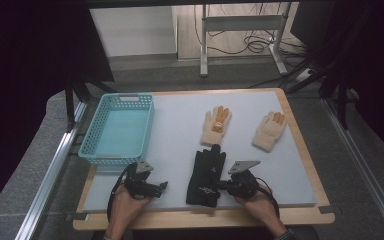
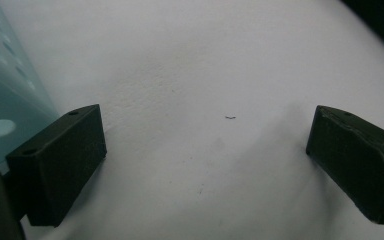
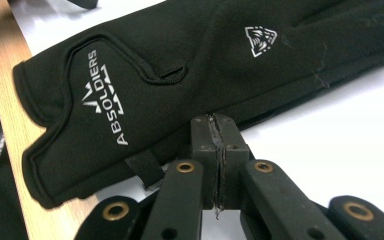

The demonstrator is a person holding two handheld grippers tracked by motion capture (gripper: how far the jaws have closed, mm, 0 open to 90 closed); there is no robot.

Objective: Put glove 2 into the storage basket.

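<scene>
Pale tabletop [image 1: 180, 107], basket [image 1: 117, 127] beyond left gripper [image 1: 161, 188] (jaws spread, nothing between) | right gripper [image 3: 219, 127] clenched at black glove's [image 3: 180, 70] near edge; any fabric pinched unclear | advice: confirm a firm cuff bite before lifting.

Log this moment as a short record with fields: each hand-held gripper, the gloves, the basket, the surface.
left hand-held gripper: jaws wide open over bare mat, nothing between them, next to the basket
right hand-held gripper: jaws shut together at the edge of the black glove; whether fabric is pinched cannot be told
black glove: lies flat near the front edge, white lettering on the cuff
cream gloves: two, one mid-table, one to its right, both untouched
basket: light blue, at the left, nothing inside
mat: pale grey, on a wooden table
</scene>
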